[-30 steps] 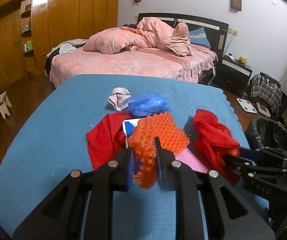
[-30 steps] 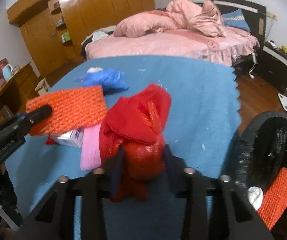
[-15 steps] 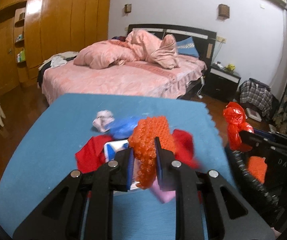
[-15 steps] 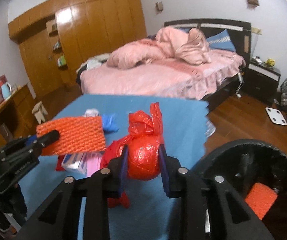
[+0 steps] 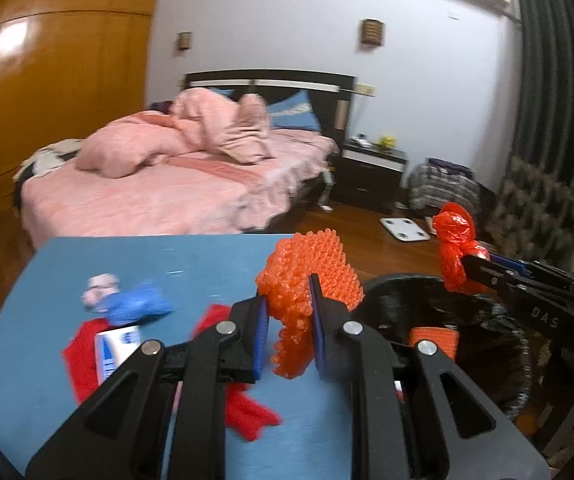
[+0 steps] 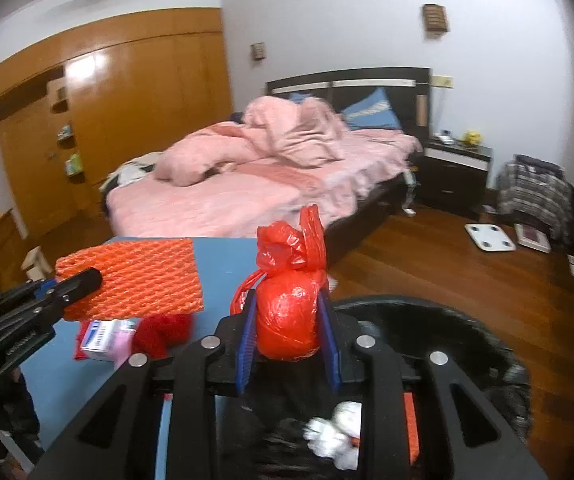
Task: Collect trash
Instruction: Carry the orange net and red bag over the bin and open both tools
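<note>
I have the right tool [image 6: 287, 330] clamped on a red bag [image 6: 289, 320] above the bin [image 6: 467, 320], ready to drop; the left tool [image 5: 287, 330] grips foam net [image 5: 311, 276] beside it.

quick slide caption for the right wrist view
Right gripper holds a knotted red plastic bag above the black trash bin; left gripper carries orange foam netting.

orange foam net [image 5: 307, 276], red bag [image 6: 287, 320], blue table [image 5: 127, 256]
</note>
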Demonstrator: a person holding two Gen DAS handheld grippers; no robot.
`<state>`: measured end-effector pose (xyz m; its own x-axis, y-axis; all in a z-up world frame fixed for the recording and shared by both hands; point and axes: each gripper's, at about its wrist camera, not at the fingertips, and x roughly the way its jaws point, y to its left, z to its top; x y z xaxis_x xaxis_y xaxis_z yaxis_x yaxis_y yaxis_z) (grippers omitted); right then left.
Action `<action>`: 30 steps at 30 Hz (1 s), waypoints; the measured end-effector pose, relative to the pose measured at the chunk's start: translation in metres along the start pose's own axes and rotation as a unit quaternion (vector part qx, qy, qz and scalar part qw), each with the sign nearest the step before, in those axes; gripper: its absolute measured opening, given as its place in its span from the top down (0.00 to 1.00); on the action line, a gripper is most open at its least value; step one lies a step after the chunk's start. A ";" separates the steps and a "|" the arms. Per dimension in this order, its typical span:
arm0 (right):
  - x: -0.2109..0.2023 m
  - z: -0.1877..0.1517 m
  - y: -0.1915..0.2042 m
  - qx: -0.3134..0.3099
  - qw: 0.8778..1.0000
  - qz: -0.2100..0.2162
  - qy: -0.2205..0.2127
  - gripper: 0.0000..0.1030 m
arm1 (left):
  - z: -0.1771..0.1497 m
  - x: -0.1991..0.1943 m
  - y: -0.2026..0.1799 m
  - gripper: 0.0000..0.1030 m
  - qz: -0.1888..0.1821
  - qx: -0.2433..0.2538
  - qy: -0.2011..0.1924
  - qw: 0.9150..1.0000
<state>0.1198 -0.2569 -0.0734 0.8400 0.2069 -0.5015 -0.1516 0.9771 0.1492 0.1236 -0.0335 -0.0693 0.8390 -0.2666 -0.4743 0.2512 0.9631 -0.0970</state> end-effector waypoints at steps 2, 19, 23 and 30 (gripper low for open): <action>-0.007 -0.003 -0.019 0.009 1.000 -0.021 0.000 0.72 | 0.000 0.007 -0.017 0.83 -0.018 0.009 0.003 1.000; -0.024 -0.043 -0.116 0.076 0.990 -0.114 0.036 0.58 | -0.018 0.089 -0.118 0.66 -0.127 0.062 0.070 0.988; -0.027 -0.049 -0.124 0.082 0.988 -0.124 0.039 0.39 | -0.031 0.093 -0.113 0.51 -0.124 0.068 0.087 0.986; -0.026 -0.046 -0.113 0.073 0.989 -0.123 0.026 0.09 | -0.039 0.072 -0.089 0.26 -0.086 0.070 0.074 0.991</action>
<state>0.0913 -0.3699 -0.1169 0.8134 -0.0298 -0.5809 0.1342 0.9814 0.1375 0.1432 -0.1369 -0.1290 0.7011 -0.4071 -0.5855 0.4567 0.8869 -0.0697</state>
